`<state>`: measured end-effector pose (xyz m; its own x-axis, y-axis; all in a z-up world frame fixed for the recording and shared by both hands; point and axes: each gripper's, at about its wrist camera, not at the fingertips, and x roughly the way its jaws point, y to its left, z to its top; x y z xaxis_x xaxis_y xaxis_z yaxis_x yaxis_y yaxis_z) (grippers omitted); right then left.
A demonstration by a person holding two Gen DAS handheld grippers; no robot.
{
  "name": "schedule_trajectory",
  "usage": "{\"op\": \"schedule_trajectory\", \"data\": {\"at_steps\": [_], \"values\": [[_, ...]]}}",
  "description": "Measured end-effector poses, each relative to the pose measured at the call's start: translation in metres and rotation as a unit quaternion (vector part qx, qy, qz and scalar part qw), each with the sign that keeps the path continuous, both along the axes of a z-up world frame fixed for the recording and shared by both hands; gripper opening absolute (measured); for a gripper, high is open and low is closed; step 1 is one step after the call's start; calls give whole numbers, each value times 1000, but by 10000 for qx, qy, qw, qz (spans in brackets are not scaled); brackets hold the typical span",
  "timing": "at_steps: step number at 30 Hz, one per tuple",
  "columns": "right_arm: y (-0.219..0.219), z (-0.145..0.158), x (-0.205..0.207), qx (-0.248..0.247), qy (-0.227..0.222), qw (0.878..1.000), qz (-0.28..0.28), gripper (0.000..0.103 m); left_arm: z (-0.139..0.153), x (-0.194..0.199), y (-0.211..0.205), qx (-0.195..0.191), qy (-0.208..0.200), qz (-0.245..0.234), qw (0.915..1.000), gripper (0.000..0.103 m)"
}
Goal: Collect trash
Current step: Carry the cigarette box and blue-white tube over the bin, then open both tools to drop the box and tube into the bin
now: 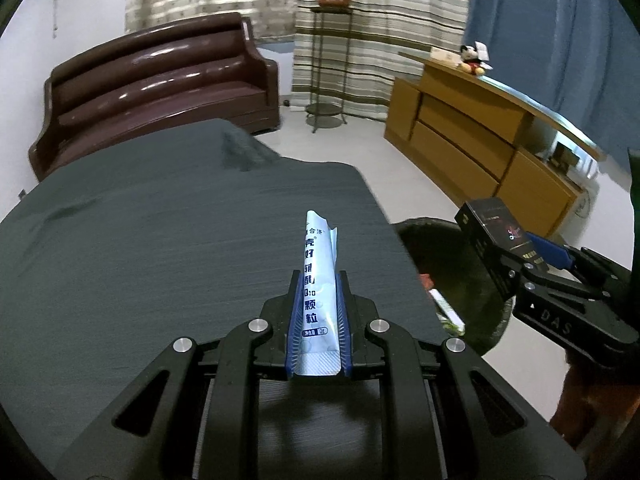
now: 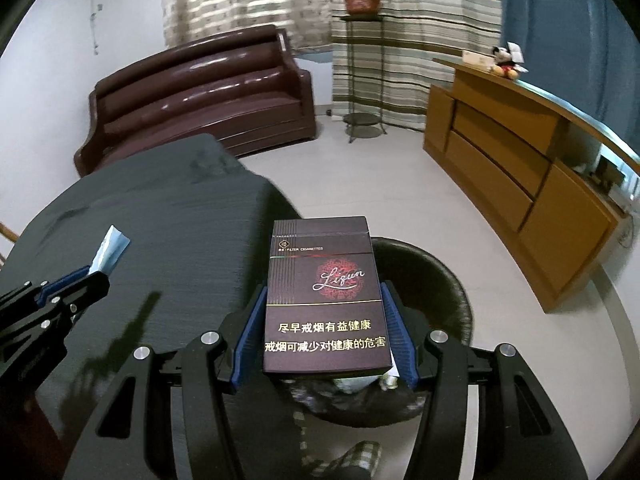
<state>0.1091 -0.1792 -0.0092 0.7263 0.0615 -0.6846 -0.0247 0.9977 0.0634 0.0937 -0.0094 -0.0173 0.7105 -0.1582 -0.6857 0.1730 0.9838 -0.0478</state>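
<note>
Grey-clothed table (image 1: 160, 240) up front, brown sofa (image 1: 160, 92) behind it, striped curtains (image 1: 380, 40) and plant stand (image 1: 330, 80) further back, wooden cabinet (image 1: 480, 140) off to the right of the table with a plush toy (image 1: 472, 60) on top.

Black bin (image 2: 440, 292) on the floor just beside the table's right edge, liner in, some scraps (image 1: 448, 312) already inside.

Left gripper (image 1: 319, 292) over the table near that right edge, jaws pressed nearly together, pinching a light-blue sachet (image 1: 318, 276). Sachet upright between the blue pads (image 1: 294, 320), top end creased and sticking out past the tips, printed side up.

Right gripper (image 2: 324, 312) beyond the table's right edge, above the bin opening, jaws part-spread and clamped on a dark cigarette pack (image 2: 326, 296) by its long sides. Pack face up, flat between pads (image 2: 250, 332), front end out past the tips, bin rim visible right below it.

Both grippers side by side, near but not touching.
</note>
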Motion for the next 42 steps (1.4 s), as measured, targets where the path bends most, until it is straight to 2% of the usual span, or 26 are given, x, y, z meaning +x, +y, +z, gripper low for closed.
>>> {"op": "schedule_trajectory", "data": {"at_steps": [14, 36, 38, 40, 42], "values": [[-40, -13, 2, 91, 91, 9989, -445, 55, -13, 21, -67, 135, 43, -554, 9984, 16], [-62, -33, 19, 218, 239, 9969, -711, 55, -34, 63, -102, 428, 267, -768, 9958, 17], [-62, -34, 20, 236, 274, 9967, -722, 57, -35, 64, -101, 387, 312, -727, 9961, 19], [-64, -35, 20, 244, 276, 9964, -758, 60, -35, 65, -100, 375, 341, -710, 9962, 39], [-64, -35, 20, 249, 283, 9962, -784, 61, -34, 64, -99, 360, 337, -698, 9963, 41]]}}
